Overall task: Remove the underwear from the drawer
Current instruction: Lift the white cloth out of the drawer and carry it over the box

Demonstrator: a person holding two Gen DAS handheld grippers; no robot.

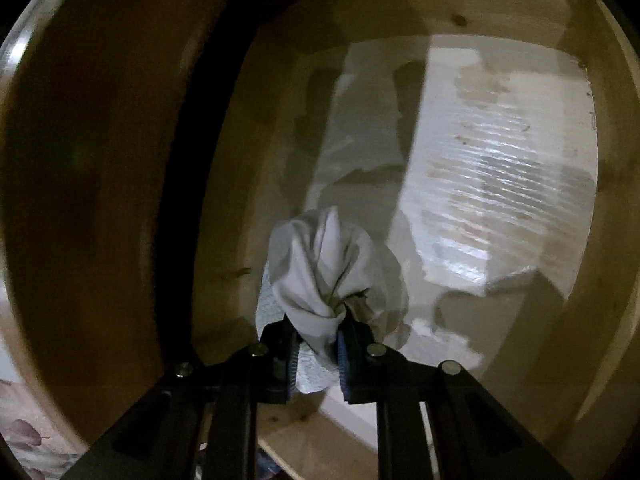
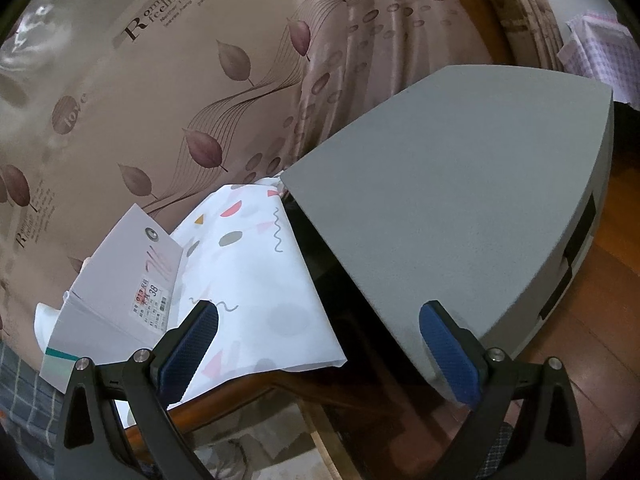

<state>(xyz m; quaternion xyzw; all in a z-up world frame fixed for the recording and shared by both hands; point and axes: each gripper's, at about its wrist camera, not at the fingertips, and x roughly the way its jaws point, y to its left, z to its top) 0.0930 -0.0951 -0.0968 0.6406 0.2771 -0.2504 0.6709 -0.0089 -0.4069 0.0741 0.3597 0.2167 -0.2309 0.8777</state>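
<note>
One wooden drawer (image 1: 400,12), one bunched white garment (image 1: 324,276), two grippers (image 1: 316,354) (image 2: 320,344), one grey cabinet (image 2: 460,200), one cardboard box (image 2: 116,288), one patterned cloth (image 2: 256,280).

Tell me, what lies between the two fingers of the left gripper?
In the left wrist view, a bunched white underwear is pinched between the fingers of the left gripper, hanging over the open wooden drawer. Nothing else sits in that gap.

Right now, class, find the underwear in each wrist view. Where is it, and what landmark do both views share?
Left wrist: the underwear sits low centre, pinched in the left gripper over the open drawer.
Right wrist: not in view; the right gripper is open.
Shared landmark: the leaf-print bedding, at the left view's bottom-left corner.
</note>
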